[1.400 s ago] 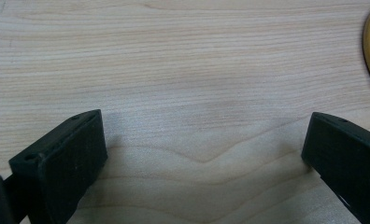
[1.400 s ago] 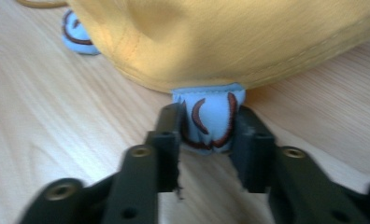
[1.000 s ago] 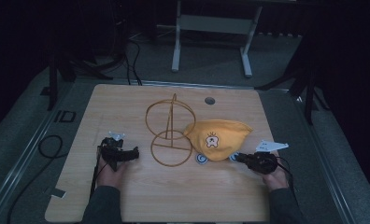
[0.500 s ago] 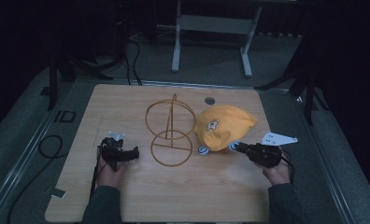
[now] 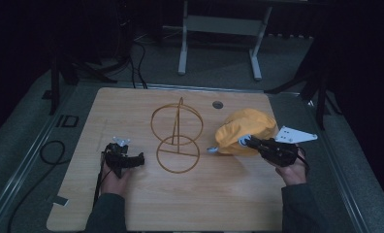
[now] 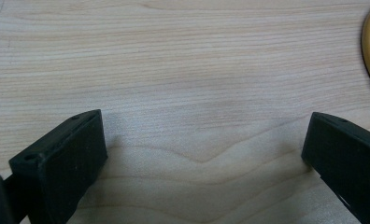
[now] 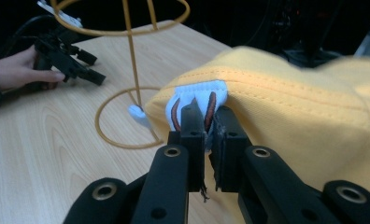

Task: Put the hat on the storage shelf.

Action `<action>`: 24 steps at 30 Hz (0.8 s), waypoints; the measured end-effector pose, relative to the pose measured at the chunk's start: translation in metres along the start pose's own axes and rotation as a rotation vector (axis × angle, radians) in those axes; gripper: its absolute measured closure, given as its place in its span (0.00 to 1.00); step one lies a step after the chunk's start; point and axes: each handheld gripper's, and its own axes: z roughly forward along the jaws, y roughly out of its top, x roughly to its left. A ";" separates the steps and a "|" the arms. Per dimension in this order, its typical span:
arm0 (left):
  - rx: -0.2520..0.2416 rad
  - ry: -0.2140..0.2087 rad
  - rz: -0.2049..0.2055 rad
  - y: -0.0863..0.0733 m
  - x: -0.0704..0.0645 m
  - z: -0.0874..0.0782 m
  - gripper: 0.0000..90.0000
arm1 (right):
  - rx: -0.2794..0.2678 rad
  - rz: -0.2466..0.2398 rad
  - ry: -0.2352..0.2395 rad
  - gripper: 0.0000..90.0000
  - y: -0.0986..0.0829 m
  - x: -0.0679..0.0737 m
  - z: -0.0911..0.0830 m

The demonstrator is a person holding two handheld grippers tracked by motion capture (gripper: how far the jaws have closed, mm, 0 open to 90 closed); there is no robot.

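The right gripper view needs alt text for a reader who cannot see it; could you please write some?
The right hand-held gripper pinches the white patch at the rim of a yellow cap above a wooden table. Behind stands a gold wire stand, and the left hand-held gripper rests farther off.

table (image 5: 146, 204): pale wood with visible grain, smooth, matt
hat (image 7: 304, 116): yellow cloth, soft, matt, stitched seams; white cloth patch at its edge
wire stand (image 5: 176, 136): thin metal rod, golden, slightly glossy
right gripper (image 7: 206, 121): black plastic, matt, with metal rivets
left gripper (image 6: 202, 154): black plastic jaws, matt, faintly rough
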 end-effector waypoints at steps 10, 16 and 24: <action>0.000 0.000 0.000 0.000 0.000 0.000 0.00 | -0.108 0.030 0.029 0.94 0.016 0.001 -0.019; -0.002 0.000 -0.001 0.000 0.000 0.000 0.00 | -0.060 0.161 -0.034 0.92 -0.011 -0.018 -0.018; -0.002 0.000 -0.001 0.000 0.000 0.000 0.00 | 0.035 0.202 -0.173 0.75 -0.034 -0.030 -0.038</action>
